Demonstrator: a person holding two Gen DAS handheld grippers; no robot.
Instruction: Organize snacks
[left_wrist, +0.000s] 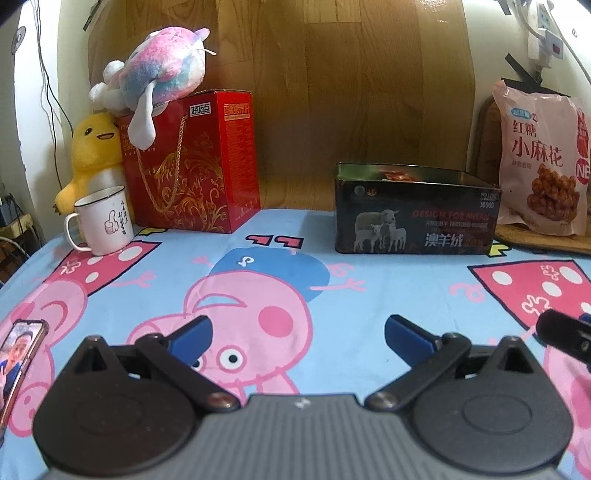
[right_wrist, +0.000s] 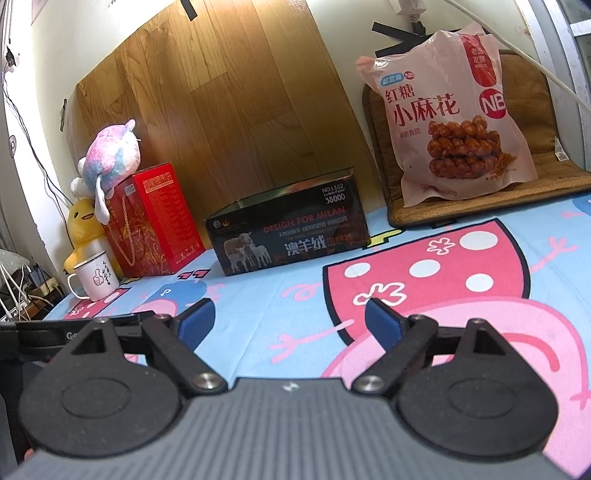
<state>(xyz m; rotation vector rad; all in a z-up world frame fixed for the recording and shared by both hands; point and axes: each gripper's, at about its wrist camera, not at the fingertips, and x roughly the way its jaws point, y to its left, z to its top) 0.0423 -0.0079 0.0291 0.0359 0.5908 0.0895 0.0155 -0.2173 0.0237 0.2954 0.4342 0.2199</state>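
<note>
A pink snack bag (left_wrist: 541, 158) (right_wrist: 454, 118) printed with fried twists leans upright at the back right on a woven mat. To its left stands an open black box (left_wrist: 415, 210) (right_wrist: 291, 236) with sheep on its side; something orange shows inside it in the left wrist view. A red gift box (left_wrist: 192, 162) (right_wrist: 153, 221) with a gold cord stands at the back left. My left gripper (left_wrist: 297, 334) is open and empty above the cartoon cloth, well short of the black box. My right gripper (right_wrist: 290, 319) is open and empty too, low over the cloth.
A white enamel mug (left_wrist: 105, 221) (right_wrist: 96, 278) stands by a yellow duck plush (left_wrist: 92, 155); a pastel plush (left_wrist: 162, 70) lies on the red box. A phone (left_wrist: 16, 358) lies at the left edge. A wooden board (left_wrist: 332, 92) backs the blue cloth (left_wrist: 388, 295).
</note>
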